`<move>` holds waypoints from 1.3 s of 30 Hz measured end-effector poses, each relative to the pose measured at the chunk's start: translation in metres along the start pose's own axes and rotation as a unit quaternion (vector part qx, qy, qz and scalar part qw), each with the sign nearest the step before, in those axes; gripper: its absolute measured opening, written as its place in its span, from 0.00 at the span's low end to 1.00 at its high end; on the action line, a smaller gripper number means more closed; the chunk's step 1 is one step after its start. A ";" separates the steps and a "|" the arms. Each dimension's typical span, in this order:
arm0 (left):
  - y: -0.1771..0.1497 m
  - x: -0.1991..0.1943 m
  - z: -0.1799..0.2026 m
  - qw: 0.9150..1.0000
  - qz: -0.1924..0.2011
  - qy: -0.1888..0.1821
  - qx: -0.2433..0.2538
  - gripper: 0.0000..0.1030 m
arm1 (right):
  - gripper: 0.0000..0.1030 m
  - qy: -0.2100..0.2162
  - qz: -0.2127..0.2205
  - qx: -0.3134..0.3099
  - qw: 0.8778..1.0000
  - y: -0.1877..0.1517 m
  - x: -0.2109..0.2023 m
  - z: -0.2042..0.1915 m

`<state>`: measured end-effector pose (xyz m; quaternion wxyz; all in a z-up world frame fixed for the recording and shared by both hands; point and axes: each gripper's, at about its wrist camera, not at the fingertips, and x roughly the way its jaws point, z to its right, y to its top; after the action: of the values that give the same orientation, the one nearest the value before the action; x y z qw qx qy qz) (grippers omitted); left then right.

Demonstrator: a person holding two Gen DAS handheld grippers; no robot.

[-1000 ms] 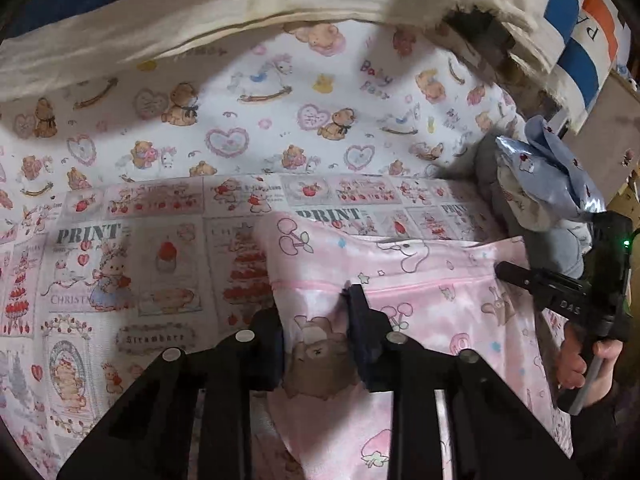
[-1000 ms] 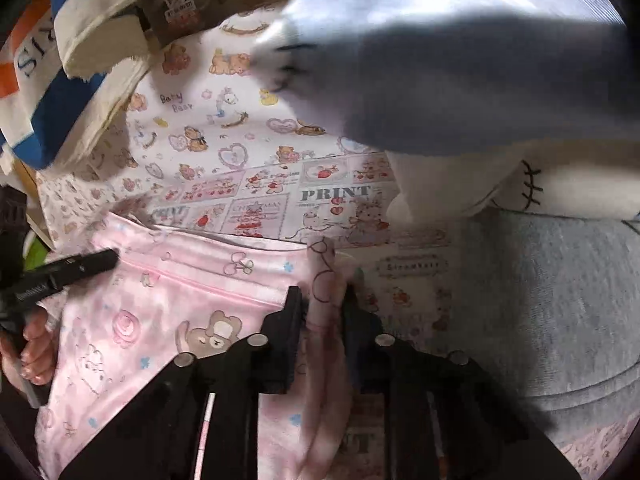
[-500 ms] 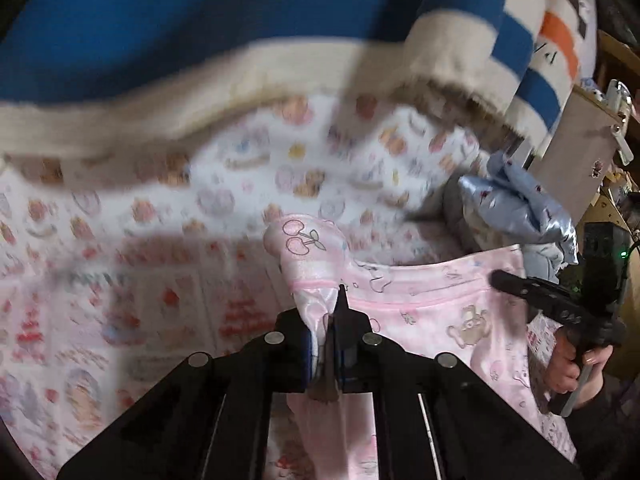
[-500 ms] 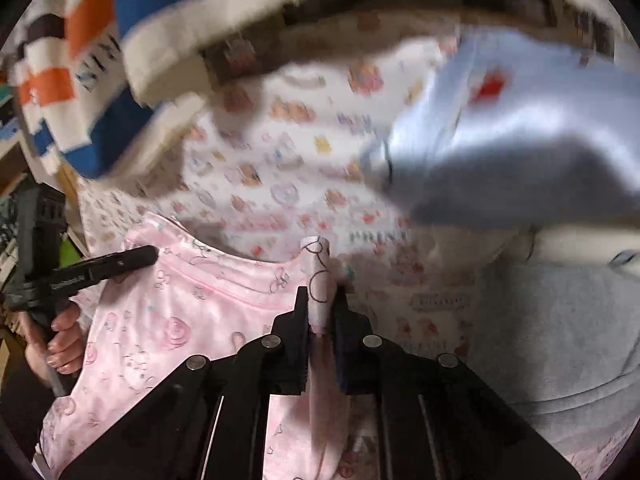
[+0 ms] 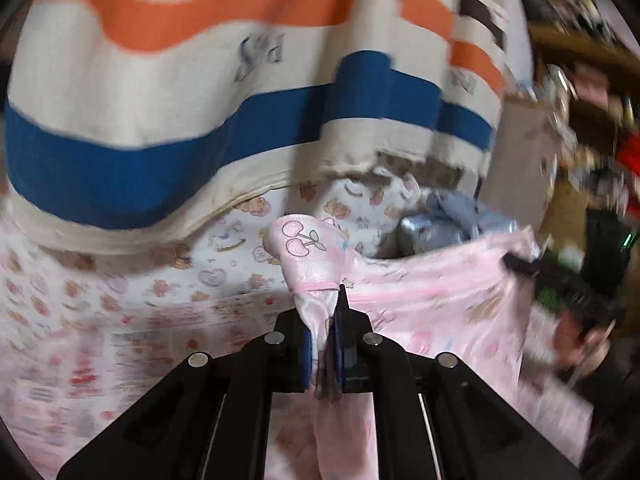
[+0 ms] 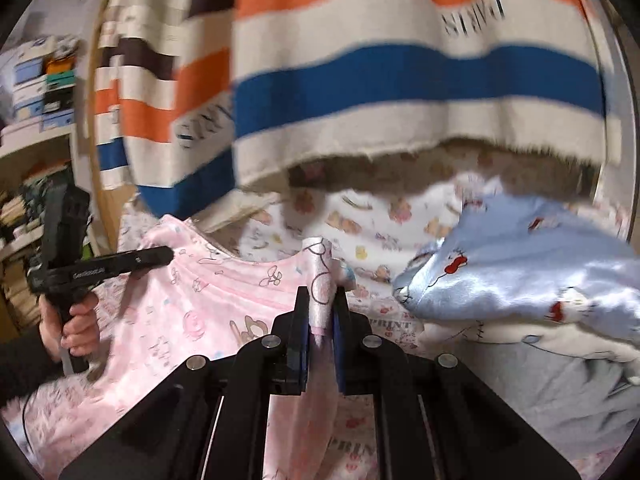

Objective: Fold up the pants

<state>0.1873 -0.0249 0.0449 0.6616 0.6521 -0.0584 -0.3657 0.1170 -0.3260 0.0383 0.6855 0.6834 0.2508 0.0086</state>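
Pink satin pants (image 5: 432, 304) printed with cherries and bears hang stretched between my two grippers above the bed. My left gripper (image 5: 326, 332) is shut on one top corner, and a cherry-print tuft sticks up past its fingers. My right gripper (image 6: 322, 316) is shut on the other top corner of the pants (image 6: 208, 308). The waist edge sags between the two grips. In the left wrist view the right gripper (image 5: 520, 266) shows at the far right with a hand on its handle. In the right wrist view the left gripper (image 6: 162, 257) shows at the left, also hand-held.
A printed bedsheet (image 5: 120, 312) with bears and hearts lies under the pants. A cream blanket (image 5: 240, 92) with blue and orange stripes hangs behind. A light blue satin garment (image 6: 528, 268) and grey cloth (image 6: 552, 392) lie on the right. Cluttered shelves (image 6: 36, 88) stand at the left.
Both grippers closed on the waist corners, the left from wide open, and lifted the pants off the bed. Both views tilted up, so the striped blanket now fills the top.
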 end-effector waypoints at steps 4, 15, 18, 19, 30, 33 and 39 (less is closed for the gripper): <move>-0.023 -0.040 0.022 0.998 -0.004 -0.009 0.067 0.08 | 0.09 0.005 0.001 -0.070 0.998 -0.015 -0.037 -0.033; -0.067 -0.035 0.036 0.989 -0.137 0.010 0.053 0.20 | 0.10 -0.009 -0.152 -0.091 0.984 -0.078 -0.023 -0.059; -0.071 -0.032 0.034 0.987 -0.153 0.007 0.038 0.44 | 0.11 0.010 -0.174 -0.044 0.984 -0.079 -0.015 -0.043; -0.070 -0.030 0.033 0.987 -0.156 0.002 0.033 0.47 | 0.14 0.019 -0.173 -0.027 0.984 -0.078 -0.016 -0.038; -0.051 -0.001 -0.007 0.978 -0.170 -0.037 -0.111 0.60 | 0.49 0.073 -0.197 0.066 0.976 -0.066 -0.003 -0.009; -0.050 0.005 -0.015 0.973 -0.177 -0.058 -0.137 0.61 | 0.49 0.106 -0.204 0.094 0.969 -0.068 0.000 -0.004; -0.061 0.022 -0.022 0.951 -0.238 -0.081 -0.182 0.58 | 0.48 0.147 -0.196 0.133 0.961 -0.064 -0.002 0.005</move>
<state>0.1903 -0.0120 -0.0221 0.6559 0.4841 0.1126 -0.5681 0.0960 -0.3360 -0.0215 0.5327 0.6972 0.4761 -0.0588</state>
